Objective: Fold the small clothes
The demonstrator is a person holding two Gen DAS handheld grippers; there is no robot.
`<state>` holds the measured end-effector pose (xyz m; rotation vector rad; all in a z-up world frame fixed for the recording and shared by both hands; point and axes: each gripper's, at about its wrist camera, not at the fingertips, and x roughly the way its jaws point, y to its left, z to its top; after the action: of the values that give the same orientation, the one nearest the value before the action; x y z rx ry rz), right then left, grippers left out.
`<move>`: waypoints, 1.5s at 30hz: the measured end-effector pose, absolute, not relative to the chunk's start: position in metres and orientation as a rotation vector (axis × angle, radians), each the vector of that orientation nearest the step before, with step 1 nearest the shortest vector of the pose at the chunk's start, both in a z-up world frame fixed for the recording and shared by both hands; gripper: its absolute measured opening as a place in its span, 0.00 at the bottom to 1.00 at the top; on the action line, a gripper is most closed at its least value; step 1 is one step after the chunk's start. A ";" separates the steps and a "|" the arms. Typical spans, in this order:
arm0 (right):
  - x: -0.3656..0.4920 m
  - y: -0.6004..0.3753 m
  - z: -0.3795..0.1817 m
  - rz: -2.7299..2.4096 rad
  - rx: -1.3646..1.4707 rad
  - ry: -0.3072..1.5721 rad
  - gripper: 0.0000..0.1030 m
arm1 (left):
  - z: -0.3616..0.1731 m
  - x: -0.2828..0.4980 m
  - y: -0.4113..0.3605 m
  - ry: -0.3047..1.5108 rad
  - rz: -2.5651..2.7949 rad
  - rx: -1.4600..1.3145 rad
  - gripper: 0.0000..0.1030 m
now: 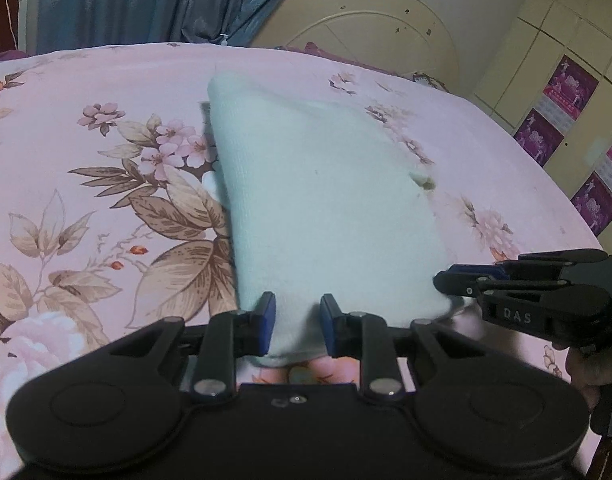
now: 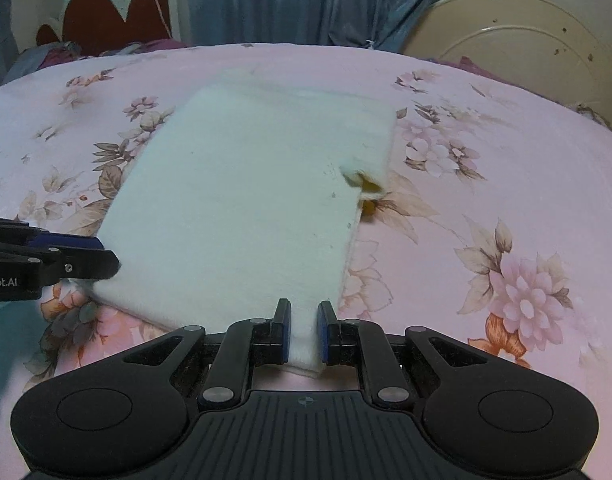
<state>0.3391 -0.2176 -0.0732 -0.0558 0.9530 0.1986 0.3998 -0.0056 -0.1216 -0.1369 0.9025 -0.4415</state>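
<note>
Hidden: the cloth's (image 2: 242, 200) near hem lay behind the gripper bodies; a yellowish patch at its 3 o'clock edge was too blurred to identify.
Left gripper (image 1: 295, 324): level, fingers clamped on the near edge.
Right gripper (image 2: 304, 330): level, fingers pinched on the near corner.
Cloth: pale, spread over the floral bedsheet (image 2: 506, 208).

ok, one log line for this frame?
phase: mid-fold | left gripper: shut on white garment, near edge | right gripper: shut on same edge, near corner | surface: floral bedsheet
</note>
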 end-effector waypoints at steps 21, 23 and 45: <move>0.327 -0.221 -0.071 0.196 -0.049 0.924 0.11 | -0.109 0.381 -0.013 0.872 -0.318 -0.122 0.36; 0.324 -0.230 -0.067 0.203 0.000 0.910 0.12 | -0.106 0.378 -0.006 0.848 -0.276 -0.137 0.70; 0.396 -0.292 -0.050 0.150 0.346 0.815 0.56 | -0.104 0.458 0.006 0.883 -0.247 -0.174 0.96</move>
<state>0.3963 -0.2916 -0.0495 0.3459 0.8155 0.1504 0.4581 0.0065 -0.1042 -0.1739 0.8834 -0.2471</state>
